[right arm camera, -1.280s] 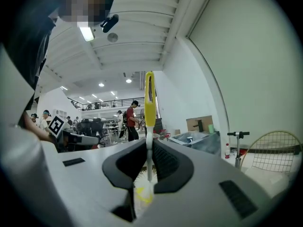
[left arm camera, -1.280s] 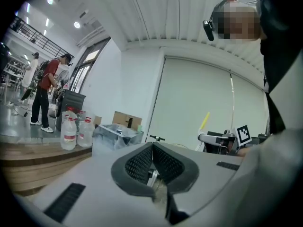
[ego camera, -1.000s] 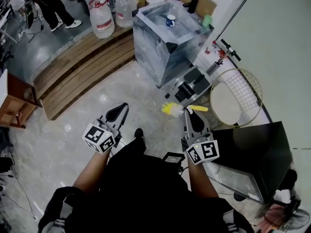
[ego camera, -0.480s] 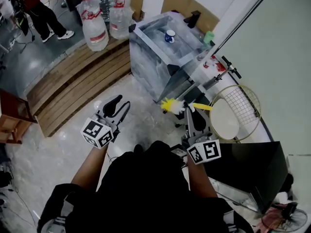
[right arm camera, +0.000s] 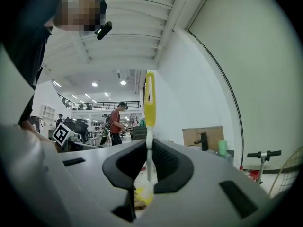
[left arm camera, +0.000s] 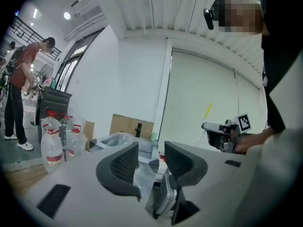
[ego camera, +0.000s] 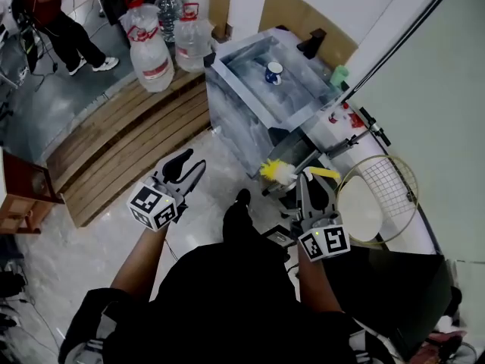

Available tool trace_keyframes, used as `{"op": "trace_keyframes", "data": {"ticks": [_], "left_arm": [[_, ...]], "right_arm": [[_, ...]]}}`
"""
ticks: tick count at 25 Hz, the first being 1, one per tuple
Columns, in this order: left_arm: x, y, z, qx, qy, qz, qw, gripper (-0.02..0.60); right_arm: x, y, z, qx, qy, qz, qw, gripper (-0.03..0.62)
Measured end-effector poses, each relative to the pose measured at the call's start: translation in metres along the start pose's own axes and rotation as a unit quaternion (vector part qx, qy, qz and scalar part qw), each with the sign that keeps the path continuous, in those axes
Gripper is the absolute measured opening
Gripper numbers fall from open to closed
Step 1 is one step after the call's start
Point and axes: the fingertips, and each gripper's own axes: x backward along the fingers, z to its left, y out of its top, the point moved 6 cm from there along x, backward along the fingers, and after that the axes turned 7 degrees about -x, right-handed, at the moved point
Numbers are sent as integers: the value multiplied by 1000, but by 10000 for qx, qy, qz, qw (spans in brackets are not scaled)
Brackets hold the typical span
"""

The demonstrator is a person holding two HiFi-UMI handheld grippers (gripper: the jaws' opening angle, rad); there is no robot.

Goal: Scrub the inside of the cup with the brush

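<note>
Brush (ego camera: pixel 282 173) clamped in R tool (right arm camera: pixel 149 161), L tool (left arm camera: pixel 151 157) just opening, empty, jug labels (ego camera: pixel 156 68) unreadable

water jugs (ego camera: pixel 154 48) | wooden platform (ego camera: pixel 129 139) | round wire grid (ego camera: pixel 383 177) | cardboard sheet (ego camera: pixel 299 14) | standing person (ego camera: pixel 49 14)

Open floor (ego camera: pixel 83 241) left, sink unit (ego camera: pixel 235 120) ahead

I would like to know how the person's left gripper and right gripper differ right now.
The left gripper has its jaws apart, and they have just been opening; the right gripper has them closed. The left gripper holds nothing; the right gripper clamps the yellow-handled bristle brush. Each carries a black-and-white marker cube.
</note>
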Motion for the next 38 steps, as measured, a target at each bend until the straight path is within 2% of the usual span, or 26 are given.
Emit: {"op": "trace_keyframes", "data": {"ticks": [4,10,16,18,20,23,27,33,38], "left_arm": [[-57,7,34,-73,-143,222,9996,184],[-156,24,81,-399,-403,567,9968,203],[-245,26,115,-760,-757,891,9902,207],[-269,26,123,-656,-916,961,9890,207],[-290,22,127,-368,-1035,968,9892,207],[-320,9,136,111,-959,975,9905,207],[-376,-19,142,446,-901,1186,9878,207],[-445,-52,159,607,-1420,1688,9735,207],[-487,-73,170,868,-1831,2172,9549,207]], "right_arm": [[-54,9,-44,-132,-47,-162,9998,49],[-128,25,-109,-138,-59,-188,9997,49],[-184,21,-178,-251,-222,-239,9992,49],[-195,20,-193,-272,-292,-205,9990,49],[-201,18,-201,-277,-380,-172,9987,49],[-209,13,-208,-255,-533,-141,9982,49],[-220,11,-228,-220,-896,-44,9957,49],[-243,13,-248,-174,-1562,-25,9876,49],[-275,10,-258,-120,-1866,48,9823,49]]}}
